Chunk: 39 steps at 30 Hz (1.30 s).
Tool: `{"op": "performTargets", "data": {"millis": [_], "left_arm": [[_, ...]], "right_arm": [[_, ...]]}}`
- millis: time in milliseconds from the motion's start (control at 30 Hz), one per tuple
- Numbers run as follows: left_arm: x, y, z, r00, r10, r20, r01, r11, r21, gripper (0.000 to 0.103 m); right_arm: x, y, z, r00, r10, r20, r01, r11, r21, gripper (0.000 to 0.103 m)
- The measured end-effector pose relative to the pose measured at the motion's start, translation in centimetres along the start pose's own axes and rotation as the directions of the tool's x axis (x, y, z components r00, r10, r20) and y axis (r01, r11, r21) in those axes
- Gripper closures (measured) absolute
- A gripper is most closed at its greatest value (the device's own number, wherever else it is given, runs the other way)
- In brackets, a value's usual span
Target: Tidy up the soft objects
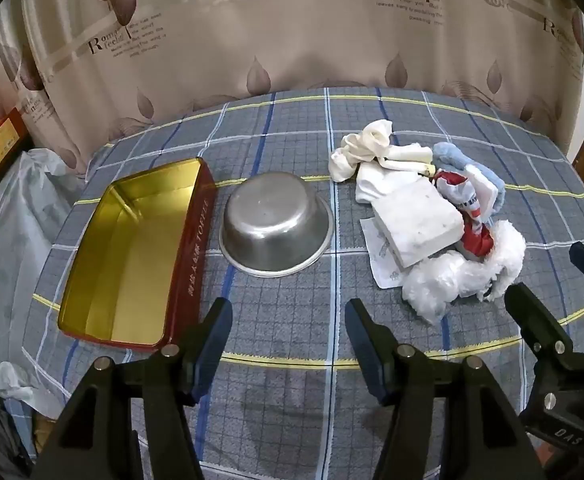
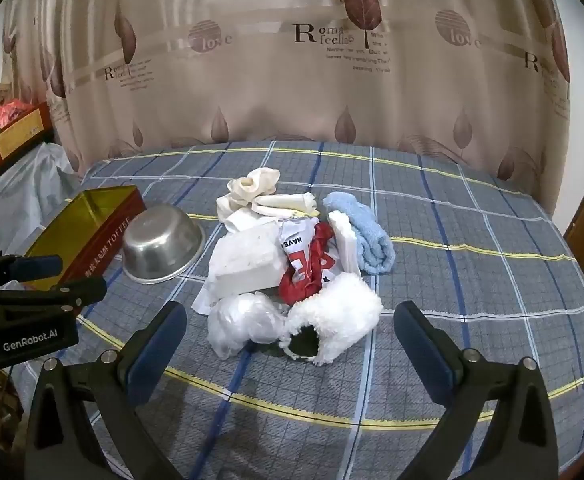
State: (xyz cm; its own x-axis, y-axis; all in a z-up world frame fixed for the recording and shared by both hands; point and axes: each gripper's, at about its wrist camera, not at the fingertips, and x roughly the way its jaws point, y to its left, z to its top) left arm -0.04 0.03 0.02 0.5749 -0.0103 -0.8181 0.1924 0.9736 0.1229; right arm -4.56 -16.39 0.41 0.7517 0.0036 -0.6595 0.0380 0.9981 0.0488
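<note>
Black plastic fingers with blue pads sit closest to each camera. The left gripper (image 1: 288, 330) has its two fingers spread wide apart, and nothing is between them. It hangs over the grey checked cloth with blue, white and yellow lines (image 1: 284, 380) that covers the table. The right gripper (image 2: 290, 336) is spread wide too and holds nothing. Its fingers point at the pile of soft things.

Nearest the right gripper lies a fluffy white sock-like thing with a dark round opening (image 2: 333, 314). Touching it on the left is a crinkly clear plastic bag bunched into a ball (image 2: 242, 322). Just behind them sits a white foam block (image 2: 248, 266) resting on a flat white printed paper (image 2: 204, 300). Beside the block is a crumpled red and white cloth with letters on it (image 2: 305, 262). To its right lies a folded white pad (image 2: 341, 240), leaning against a rolled light blue towel (image 2: 365, 236). At the far end of the pile are some cream-white socks, all twisted up (image 2: 260, 196).

Left of the pile, apart from it, a shiny silver metal bowl (image 1: 276, 226) stands upside down. Just beside it on the left is a long red tin box, gold inside and open on top (image 1: 132, 256), with nothing in it.

Behind the table hangs a beige curtain with brown leaves and words (image 1: 292, 32).
</note>
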Motion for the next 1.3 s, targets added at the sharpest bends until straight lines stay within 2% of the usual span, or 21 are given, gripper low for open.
{"op": "performTargets", "data": {"millis": [300, 733, 1300], "left_arm": [[-0.8, 0.2, -0.6, 1.0, 0.006, -0.008, -0.007, 1.0, -0.013, 0.043], [0.9, 1.0, -0.5, 0.998, -0.042, -0.054, 0.039, 0.998, -0.049, 0.043], [1.0, 0.7, -0.7, 0.998, -0.023, -0.063, 0.021, 0.999, -0.04, 0.043]], "right_arm": [[0.3, 0.3, 0.2, 1.0, 0.008, -0.014, -0.008, 1.0, -0.001, 0.0], [0.2, 0.6, 0.0, 1.0, 0.003, -0.019, -0.004, 1.0, -0.007, 0.0], [0.3, 0.7, -0.6, 1.0, 0.01, -0.028, -0.011, 1.0, -0.004, 0.0]]}}
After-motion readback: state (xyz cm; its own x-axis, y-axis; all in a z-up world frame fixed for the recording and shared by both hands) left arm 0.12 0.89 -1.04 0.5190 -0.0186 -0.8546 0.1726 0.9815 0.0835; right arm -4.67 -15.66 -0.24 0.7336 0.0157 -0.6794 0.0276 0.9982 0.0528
